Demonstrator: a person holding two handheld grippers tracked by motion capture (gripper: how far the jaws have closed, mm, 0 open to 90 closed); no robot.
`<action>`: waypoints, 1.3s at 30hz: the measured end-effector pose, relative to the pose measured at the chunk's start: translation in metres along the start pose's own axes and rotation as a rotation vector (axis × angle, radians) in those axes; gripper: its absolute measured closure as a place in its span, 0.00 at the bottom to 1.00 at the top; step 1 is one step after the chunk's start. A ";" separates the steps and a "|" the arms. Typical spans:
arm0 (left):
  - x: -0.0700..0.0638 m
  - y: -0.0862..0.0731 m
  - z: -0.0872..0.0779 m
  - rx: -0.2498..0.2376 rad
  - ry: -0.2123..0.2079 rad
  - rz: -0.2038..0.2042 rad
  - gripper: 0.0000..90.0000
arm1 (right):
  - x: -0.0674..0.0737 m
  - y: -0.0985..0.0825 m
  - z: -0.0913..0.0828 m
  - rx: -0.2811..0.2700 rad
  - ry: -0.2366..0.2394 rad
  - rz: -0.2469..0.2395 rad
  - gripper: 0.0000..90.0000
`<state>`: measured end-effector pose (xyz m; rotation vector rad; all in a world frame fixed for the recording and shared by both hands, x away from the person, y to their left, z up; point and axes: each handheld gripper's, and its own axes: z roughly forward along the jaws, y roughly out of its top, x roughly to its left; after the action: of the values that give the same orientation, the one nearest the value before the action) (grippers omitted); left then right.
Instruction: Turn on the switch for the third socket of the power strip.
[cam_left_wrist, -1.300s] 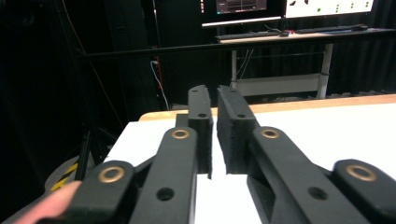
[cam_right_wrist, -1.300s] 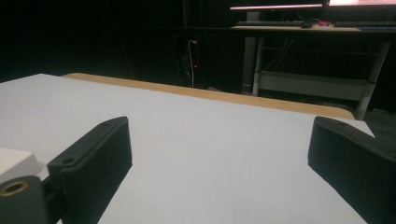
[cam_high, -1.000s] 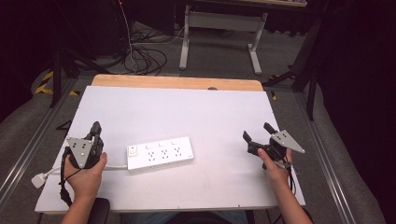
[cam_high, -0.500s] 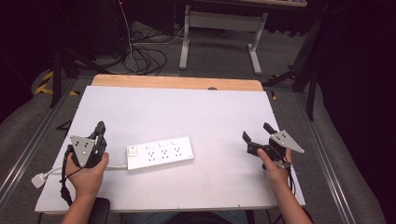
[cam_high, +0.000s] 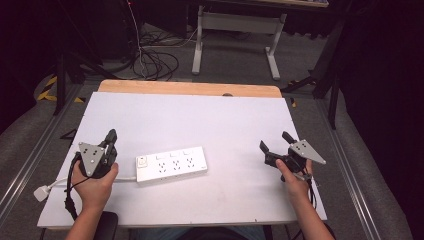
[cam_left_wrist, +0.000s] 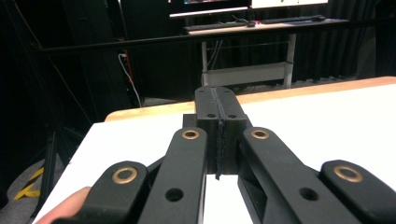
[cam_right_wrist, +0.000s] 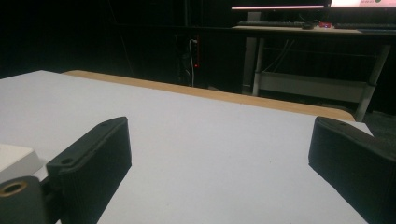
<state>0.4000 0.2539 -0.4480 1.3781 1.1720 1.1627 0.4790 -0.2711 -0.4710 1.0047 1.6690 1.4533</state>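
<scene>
A white power strip (cam_high: 171, 164) lies flat on the white table top (cam_high: 200, 120), left of centre, and its white cord runs left to a plug (cam_high: 41, 192) near the table's left edge. My left gripper (cam_high: 111, 136) rests just left of the strip, held in a hand, with its jaws pressed together on nothing (cam_left_wrist: 218, 105). My right gripper (cam_high: 276, 141) sits near the right edge, its jaws spread wide over bare table (cam_right_wrist: 219, 149). A corner of the strip (cam_right_wrist: 14, 161) shows at the left of the right gripper view.
A wooden strip (cam_high: 190, 88) borders the table's far edge. Beyond it stand a desk frame (cam_high: 235, 30) and loose cables (cam_high: 150, 55) on the floor. Metal rails (cam_high: 30, 160) run along both sides of the table.
My left gripper has shifted slightly to the right, closer to the power strip. The right gripper has stayed put.
</scene>
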 end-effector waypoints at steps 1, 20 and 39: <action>-0.001 0.000 0.000 0.002 -0.006 -0.002 1.00 | 0.000 0.000 0.000 0.000 0.000 0.000 0.07; -0.016 0.004 0.008 0.042 -0.102 0.044 1.00 | 0.000 0.000 0.000 0.001 -0.002 0.001 0.07; -0.024 0.008 0.011 0.074 -0.217 0.050 1.00 | 0.000 0.000 -0.001 0.000 -0.003 0.000 0.07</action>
<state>0.4097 0.2284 -0.4429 1.5561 1.0396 0.9843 0.4780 -0.2715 -0.4704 1.0062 1.6666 1.4516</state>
